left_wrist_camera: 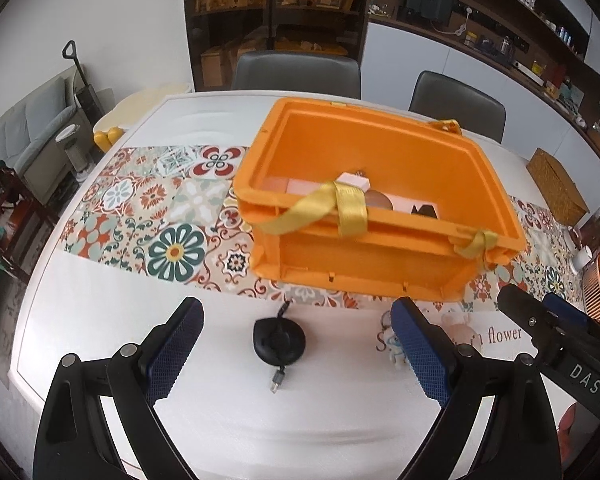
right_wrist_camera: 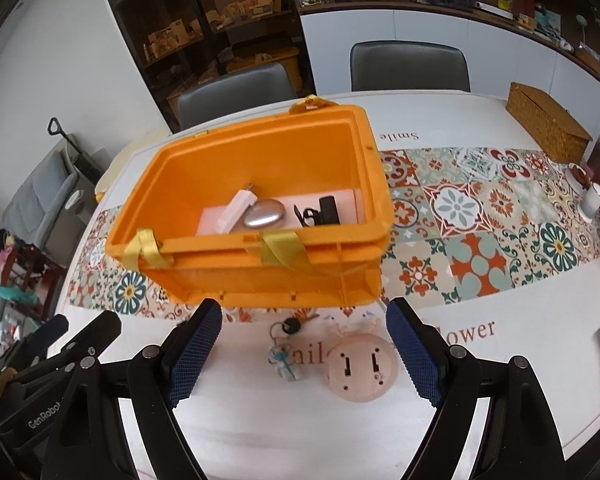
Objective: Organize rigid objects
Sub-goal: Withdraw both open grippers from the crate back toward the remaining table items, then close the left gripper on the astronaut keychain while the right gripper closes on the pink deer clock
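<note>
Rigid objects are lying nearest on the white table (right_wrist_camera: 480,380): a round peach disc (right_wrist_camera: 360,368) and a keychain (right_wrist_camera: 286,354) are sitting between the released, empty fingers of the right gripper (right_wrist_camera: 304,354), while a black retractable cable (left_wrist_camera: 278,342) is resting between the equally spread, empty fingers of the left gripper (left_wrist_camera: 298,346). Just beyond, an orange bin (right_wrist_camera: 256,256) is standing on the patterned runner (right_wrist_camera: 480,236), holding a silver oval (right_wrist_camera: 264,216), a white block (right_wrist_camera: 236,210) and black pieces.
</note>
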Demonstrator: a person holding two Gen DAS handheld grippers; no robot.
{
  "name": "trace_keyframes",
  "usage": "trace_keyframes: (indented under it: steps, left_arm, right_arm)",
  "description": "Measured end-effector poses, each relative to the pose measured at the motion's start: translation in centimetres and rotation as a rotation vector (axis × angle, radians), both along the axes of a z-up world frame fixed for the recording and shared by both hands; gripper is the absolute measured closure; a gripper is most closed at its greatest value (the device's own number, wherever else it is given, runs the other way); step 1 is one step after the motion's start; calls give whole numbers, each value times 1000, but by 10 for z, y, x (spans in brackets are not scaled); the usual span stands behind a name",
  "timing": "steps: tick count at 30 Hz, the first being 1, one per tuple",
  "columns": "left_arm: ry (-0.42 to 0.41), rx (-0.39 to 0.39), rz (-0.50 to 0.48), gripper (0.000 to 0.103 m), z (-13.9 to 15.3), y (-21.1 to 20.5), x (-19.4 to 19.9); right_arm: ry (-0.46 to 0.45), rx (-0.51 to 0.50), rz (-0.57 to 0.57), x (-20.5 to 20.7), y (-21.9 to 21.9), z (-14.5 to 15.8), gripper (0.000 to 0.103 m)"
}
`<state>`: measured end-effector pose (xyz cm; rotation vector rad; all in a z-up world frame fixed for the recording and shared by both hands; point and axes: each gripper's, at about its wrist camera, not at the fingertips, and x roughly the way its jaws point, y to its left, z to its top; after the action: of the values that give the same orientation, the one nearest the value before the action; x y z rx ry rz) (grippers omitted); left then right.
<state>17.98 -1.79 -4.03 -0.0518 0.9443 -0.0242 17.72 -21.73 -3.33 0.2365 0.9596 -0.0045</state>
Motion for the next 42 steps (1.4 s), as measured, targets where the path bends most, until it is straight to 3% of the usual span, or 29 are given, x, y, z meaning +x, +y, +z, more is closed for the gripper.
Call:
trace_keyframes:
  steps: [18, 42]
  left_arm:
    - [88, 24, 9, 7, -43, -30, -19]
    - [171, 75, 27, 7, -91, -52, -15]
  right_arm:
    - [84, 6, 35, -15, -20, -48, 18]
    - [211, -16, 56, 3, -28, -117, 18]
